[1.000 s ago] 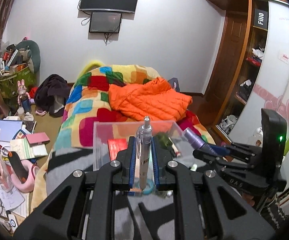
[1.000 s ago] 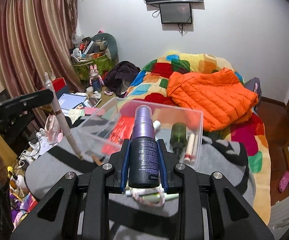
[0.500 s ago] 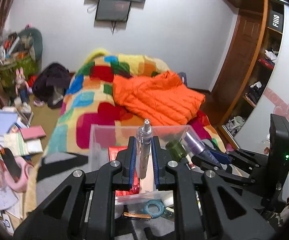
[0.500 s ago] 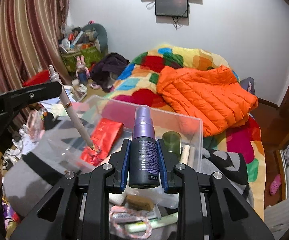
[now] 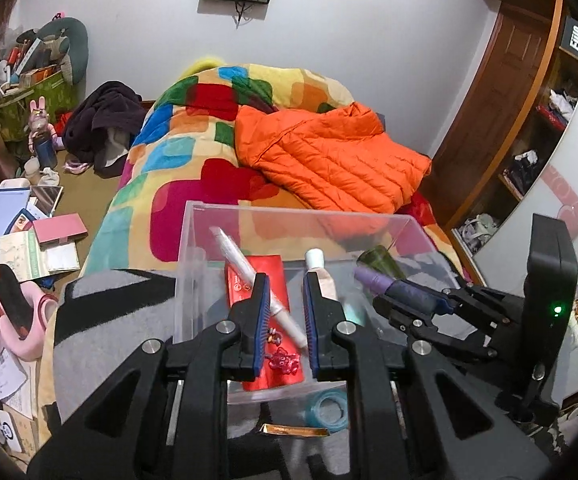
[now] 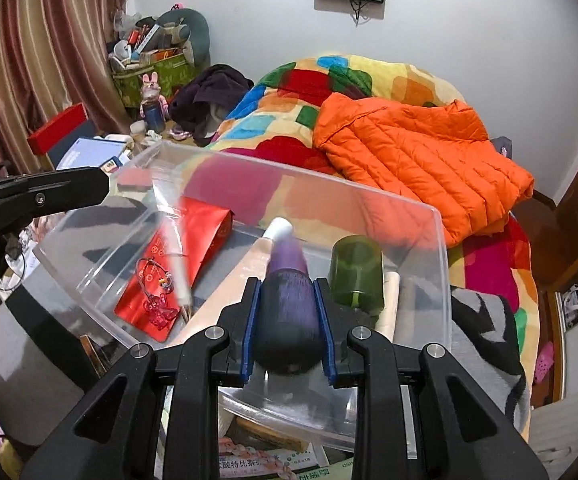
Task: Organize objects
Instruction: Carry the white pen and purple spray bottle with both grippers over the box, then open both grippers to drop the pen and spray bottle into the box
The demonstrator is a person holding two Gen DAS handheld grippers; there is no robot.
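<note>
So the clear plastic storage box [image 5: 301, 214] on the grey-and-black blanket [image 5: 101, 320] is filling up nicely. Already inside: a flat red foil packet [image 6: 193, 236], a pink see-through charm on a ring [image 6: 159, 308], a cream tube with a white cap [image 5: 321, 276] and a dark green cylindrical bottle [image 6: 355, 272].

The white slim pen [image 5: 233, 252] looks like it's in there too. It's lying slanted across the red packet, and the left hand-held gripper [image 5: 285, 280] has its jaws a little apart with nothing pinched, so I'd call that one dropped off.

The right hand-held gripper [image 6: 287, 284] is clamped on a dark spray bottle with a purple top [image 6: 287, 312]. It's pointing down over the near edge of the box, next to the green bottle, so that one isn't delivered yet.

What's left, I reckon: let go of the spray bottle, then grab the strays in front of the box, namely a teal tape ring [image 5: 327, 408] and a thin gold strip [image 5: 295, 431]. Well over halfway, I'd guess.
</note>
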